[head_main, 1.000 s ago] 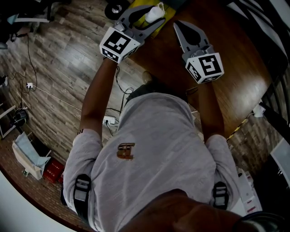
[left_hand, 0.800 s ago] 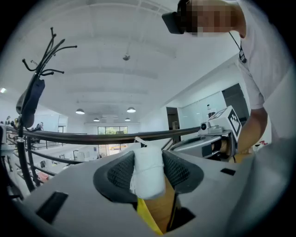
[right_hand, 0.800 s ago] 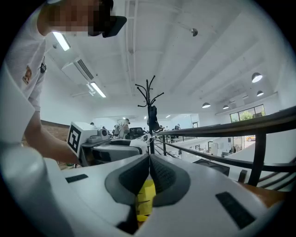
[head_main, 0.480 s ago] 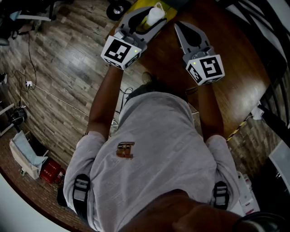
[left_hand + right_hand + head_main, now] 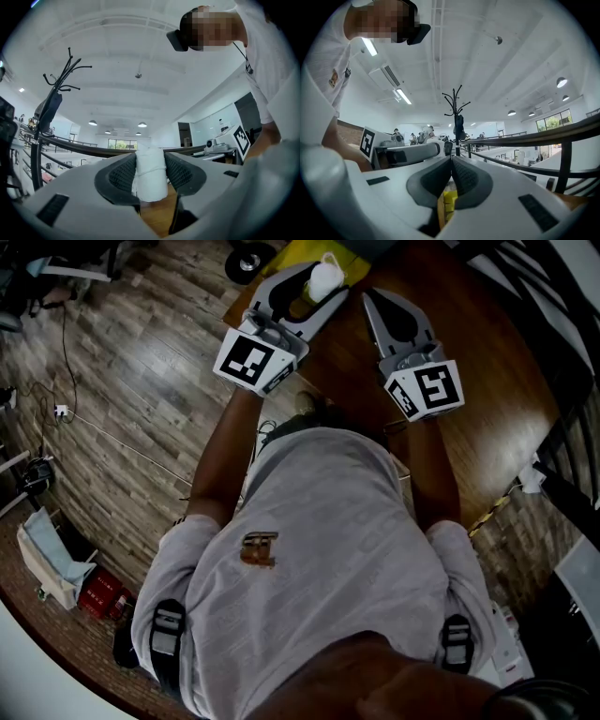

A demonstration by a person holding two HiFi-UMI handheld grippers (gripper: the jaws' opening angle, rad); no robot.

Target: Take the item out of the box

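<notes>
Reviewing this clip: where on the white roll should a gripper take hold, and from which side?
Its curved sides, about mid-length, approached side-on. The white roll is roughly cylindrical, and the left gripper clamps it that way, a pad on each side.

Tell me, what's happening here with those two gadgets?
A person stands at a wooden table with a hand-held claw in each hand. The left claw is clamped on a small white roll-shaped item and holds it up in the air, next to something yellow at the table's far edge, probably the box. The right claw is shut with nothing in it and hangs over the table beside the left one.
</notes>
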